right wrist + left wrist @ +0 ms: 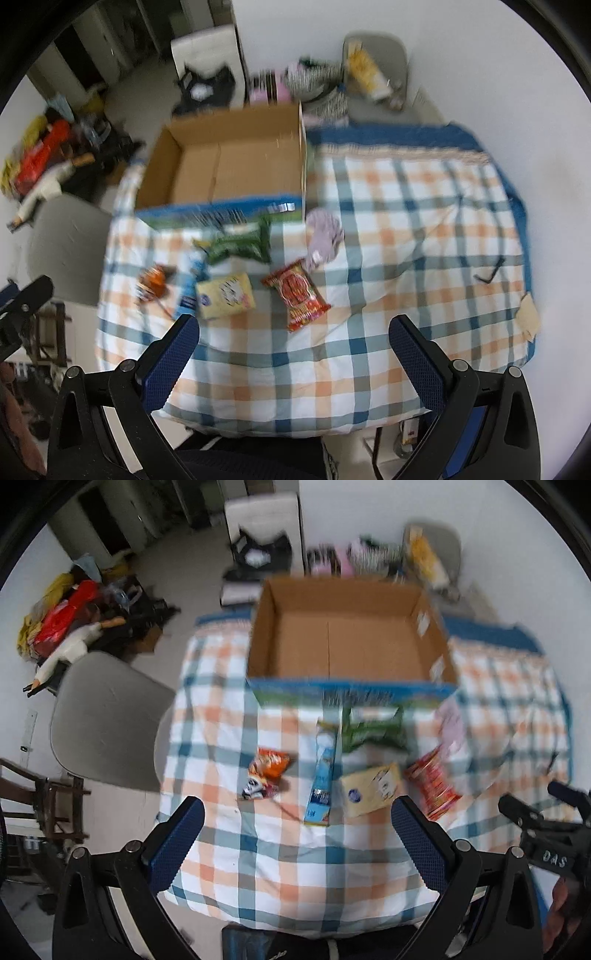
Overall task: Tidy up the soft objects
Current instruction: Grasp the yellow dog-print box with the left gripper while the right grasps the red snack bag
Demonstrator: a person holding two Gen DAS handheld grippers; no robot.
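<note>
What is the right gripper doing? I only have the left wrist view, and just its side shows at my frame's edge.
Observer: The right gripper is open and holds nothing, hanging over the near part of the checked tablecloth.
Operator: Anything at the table's far right? That gripper blocks it for me.
Observer: A small tan card lies at the cloth's right edge.
Operator: The pale thing by the box corner is a blur here.
Observer: It looks like a crumpled lilac cloth, right beside the cardboard box's near right corner.
</note>
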